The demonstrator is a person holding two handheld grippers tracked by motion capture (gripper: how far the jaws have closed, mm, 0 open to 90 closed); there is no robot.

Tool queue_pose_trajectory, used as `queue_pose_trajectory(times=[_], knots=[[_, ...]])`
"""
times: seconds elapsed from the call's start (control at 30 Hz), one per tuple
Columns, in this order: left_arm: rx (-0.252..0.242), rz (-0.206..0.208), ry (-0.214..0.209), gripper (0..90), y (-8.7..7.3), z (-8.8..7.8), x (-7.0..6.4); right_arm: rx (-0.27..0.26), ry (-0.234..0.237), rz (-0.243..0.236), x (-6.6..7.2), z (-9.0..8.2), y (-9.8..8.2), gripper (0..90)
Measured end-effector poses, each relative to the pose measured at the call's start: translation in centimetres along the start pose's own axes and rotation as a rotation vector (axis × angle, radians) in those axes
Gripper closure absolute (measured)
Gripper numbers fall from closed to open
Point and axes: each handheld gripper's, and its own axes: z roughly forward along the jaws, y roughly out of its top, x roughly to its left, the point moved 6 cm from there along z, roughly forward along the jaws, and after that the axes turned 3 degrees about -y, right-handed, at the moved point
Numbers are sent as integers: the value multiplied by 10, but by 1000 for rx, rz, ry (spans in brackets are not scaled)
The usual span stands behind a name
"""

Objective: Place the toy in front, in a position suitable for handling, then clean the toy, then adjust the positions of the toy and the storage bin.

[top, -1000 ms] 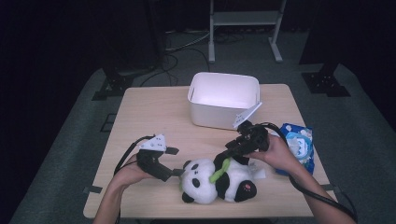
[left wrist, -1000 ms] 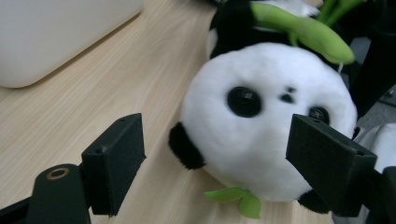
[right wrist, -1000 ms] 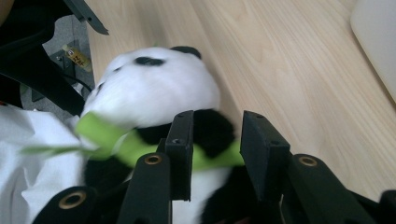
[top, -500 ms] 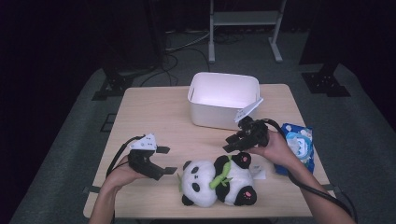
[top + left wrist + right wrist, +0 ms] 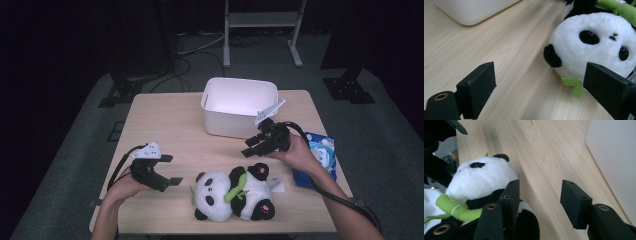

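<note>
Table (image 5: 165, 125) of pale wood carries everything here, set on a grey floor in a dark room. White plastic bin (image 5: 239, 106) stands at the far middle of the table, upright with its opening facing up. Nearer, at the near middle, the plush panda (image 5: 232, 194) lies on its back, head toward the left, a green bamboo sprig (image 5: 236, 186) across its chest; no jaw touches it. A blue snack packet (image 5: 317, 159) lies flat at the right edge, partly under the person's right forearm. The left gripper (image 5: 170, 170) hovers just left of the panda's head, its jaws spread wide after having just been opening, with only bare wood between them. The right gripper (image 5: 251, 148) hangs between the bin and the panda, just beyond the panda's feet, its jaws released and having just been opening too, nothing between them.
</note>
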Motion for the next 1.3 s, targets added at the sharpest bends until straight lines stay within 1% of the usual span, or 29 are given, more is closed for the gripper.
queue_pose_trajectory(times=[0.37,0.5,0.53,0.7,0.8,0.9,1.03,1.07,1.3], knots=[[-5,-3,1,90,-1,-3,0,5,-31,-4,-13,-5,10,476],[-11,-3,1,90,0,-4,1,1,-46,-3,-21,-8,16,471],[-13,-5,0,90,0,-4,1,0,-48,5,-23,-9,17,469],[-20,-11,2,90,-1,-5,3,2,-57,-9,-33,-12,25,466],[-15,-5,2,90,-2,-5,4,1,-61,-5,-37,-12,31,465],[-11,-5,0,90,-3,-6,4,6,-68,-15,-41,-12,36,464],[-18,-8,3,90,-3,-8,3,11,-72,-23,-46,-10,43,464],[-18,-8,4,90,-4,-8,3,16,-82,-19,-47,-10,45,464],[-4,-19,4,90,-5,-6,6,22,-90,-40,-57,-11,56,464]])
